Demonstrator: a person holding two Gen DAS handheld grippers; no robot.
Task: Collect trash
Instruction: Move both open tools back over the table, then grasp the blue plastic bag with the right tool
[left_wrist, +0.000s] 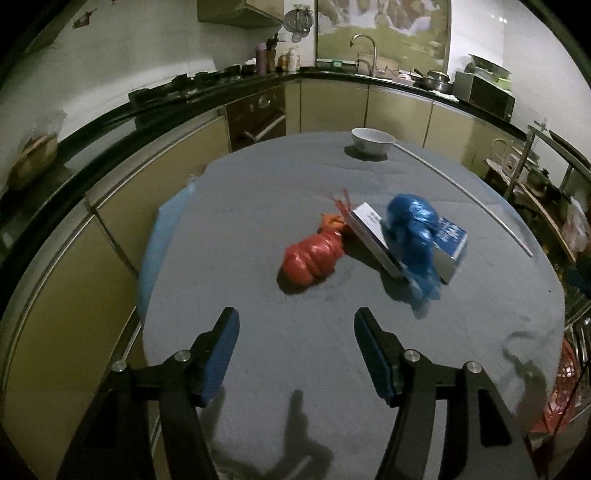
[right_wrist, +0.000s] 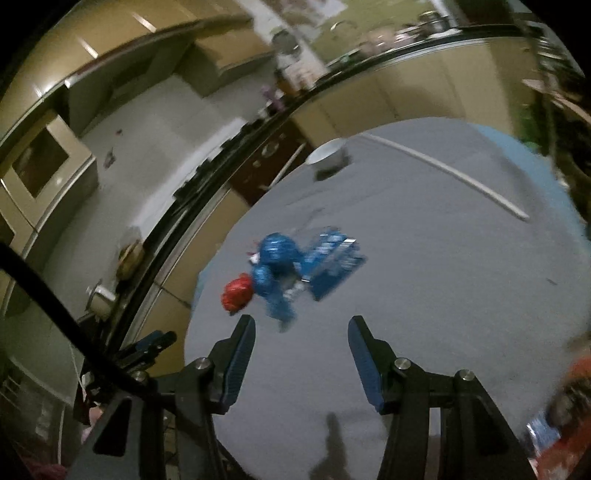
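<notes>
On the grey cloth-covered table (left_wrist: 295, 350) lies a pile of trash. It holds a knotted red plastic bag (left_wrist: 312, 254), a crumpled blue plastic bag (left_wrist: 410, 229), a white flat box (left_wrist: 373, 236) leaning on the blue bag, and a blue carton (left_wrist: 452, 243). My left gripper (left_wrist: 295, 325) hovers open over the cloth, short of the red bag, with nothing between its fingers. In the blurred right wrist view the red bag (right_wrist: 238, 290), blue bag (right_wrist: 275, 266) and blue carton (right_wrist: 334, 264) lie ahead of my open, empty right gripper (right_wrist: 301, 330).
A white bowl (left_wrist: 373, 142) stands at the table's far edge, with a thin white rod (left_wrist: 469, 195) lying along the right side. Kitchen counters (left_wrist: 332, 74) with a sink and pots curve behind. A red basket (left_wrist: 557, 391) sits low at the right, beside the table.
</notes>
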